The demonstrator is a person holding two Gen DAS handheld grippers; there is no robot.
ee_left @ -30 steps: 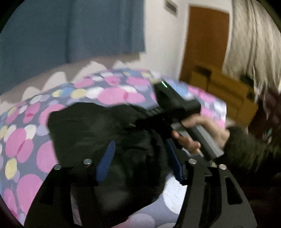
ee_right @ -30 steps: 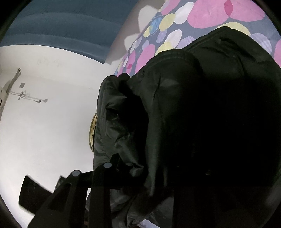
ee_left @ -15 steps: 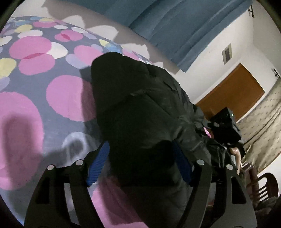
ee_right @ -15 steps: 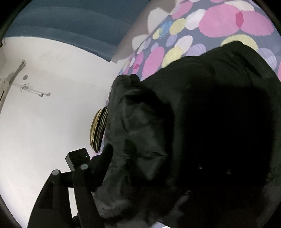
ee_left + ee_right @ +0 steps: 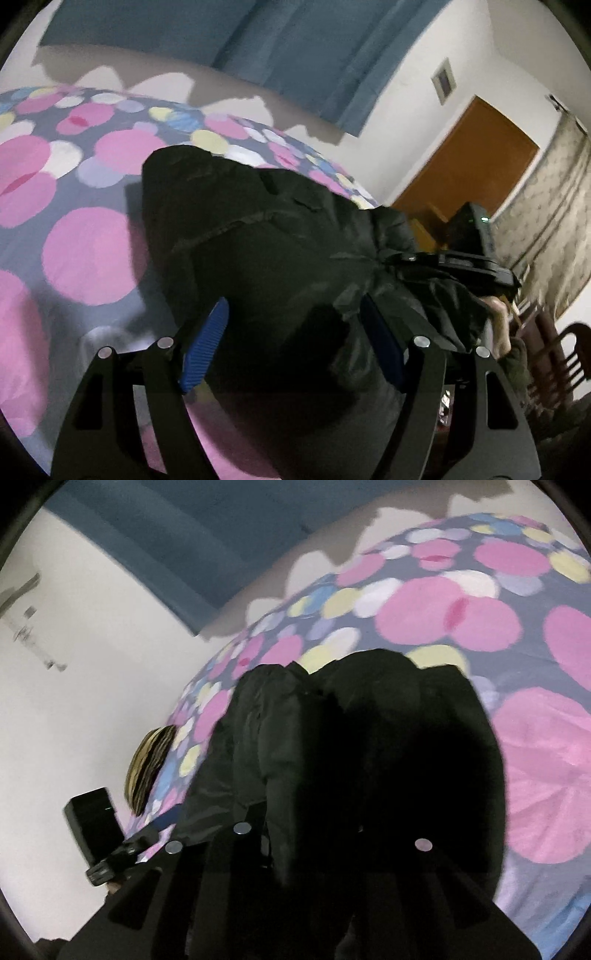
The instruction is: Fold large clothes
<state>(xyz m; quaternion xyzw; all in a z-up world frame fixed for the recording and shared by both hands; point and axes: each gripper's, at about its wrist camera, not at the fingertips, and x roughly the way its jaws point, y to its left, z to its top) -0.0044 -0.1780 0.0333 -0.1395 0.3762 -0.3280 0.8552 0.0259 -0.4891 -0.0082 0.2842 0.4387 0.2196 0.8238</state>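
My left gripper (image 5: 295, 343) stands released around the puffy black jacket (image 5: 258, 236), running toward upper left; right gripper (image 5: 317, 812): I cannot tell.

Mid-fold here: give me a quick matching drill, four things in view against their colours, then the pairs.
Things:
1. puffy padded jacket
2. spotted bed cover
3. window curtain
4. ribbed pads on the left claw

Colours:
A. teal blue
B. black
C. bright blue
D. grey with pink, yellow and white circles

Pairs: 1-B, 2-D, 3-A, 4-C
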